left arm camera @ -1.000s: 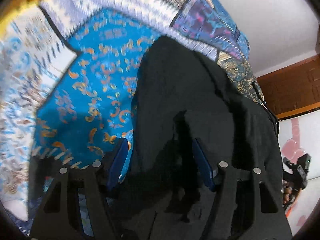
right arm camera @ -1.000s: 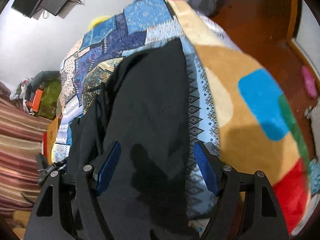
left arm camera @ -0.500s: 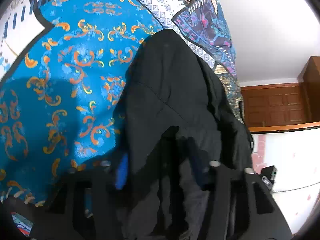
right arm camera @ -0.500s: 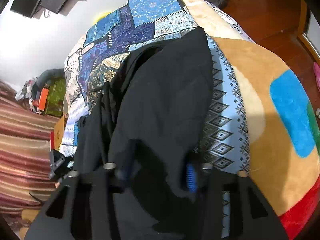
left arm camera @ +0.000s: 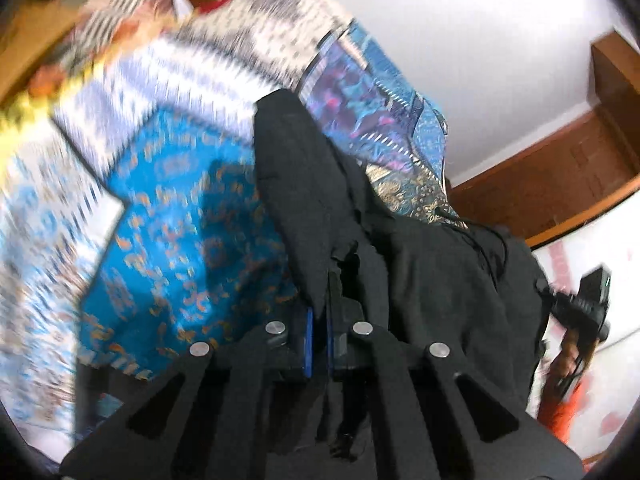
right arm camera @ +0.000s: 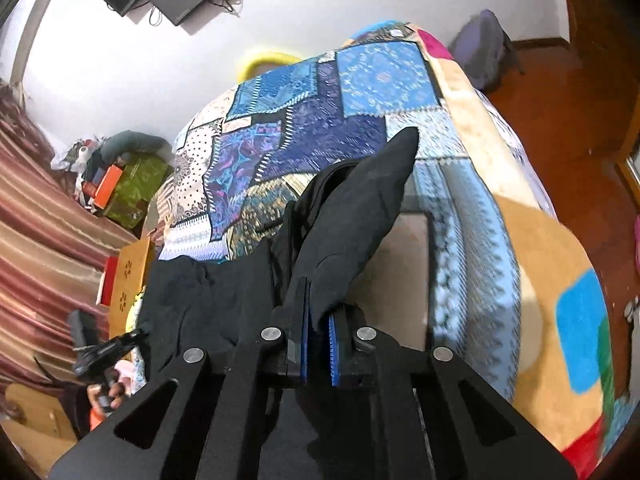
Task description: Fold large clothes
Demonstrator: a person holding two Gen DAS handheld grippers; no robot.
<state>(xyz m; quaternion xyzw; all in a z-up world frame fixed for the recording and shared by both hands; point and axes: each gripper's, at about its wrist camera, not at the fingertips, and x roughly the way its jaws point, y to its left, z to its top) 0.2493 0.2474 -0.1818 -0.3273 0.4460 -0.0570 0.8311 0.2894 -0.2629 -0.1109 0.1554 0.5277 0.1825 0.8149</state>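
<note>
Landmark: the bed (right arm camera: 480, 168) under its patchwork quilt of blue, white and tan printed panels; everything below is placed against it.
Left claw (left arm camera: 318, 312): its jaws have just been closing and are now clamped together on a pinch of the black, soft, heavy-looking garment (left arm camera: 420, 280), at the edge nearest the person, above the bright blue orange-scrolled patch (left arm camera: 180, 240).
Garment's place: spread along the middle of the bed, near end raised off the quilt in both claws, far end tapering to a point towards the white wall.
Right claw (right arm camera: 318, 320): jaws likewise just closed, pinching a second fold of the same cloth (right arm camera: 352, 220), on the side of the tan border.
Key relation: the long axis runs straight away from both claws, so I judge neither hand is nearer; a lift-and-carry forward looks like the fold.
</note>
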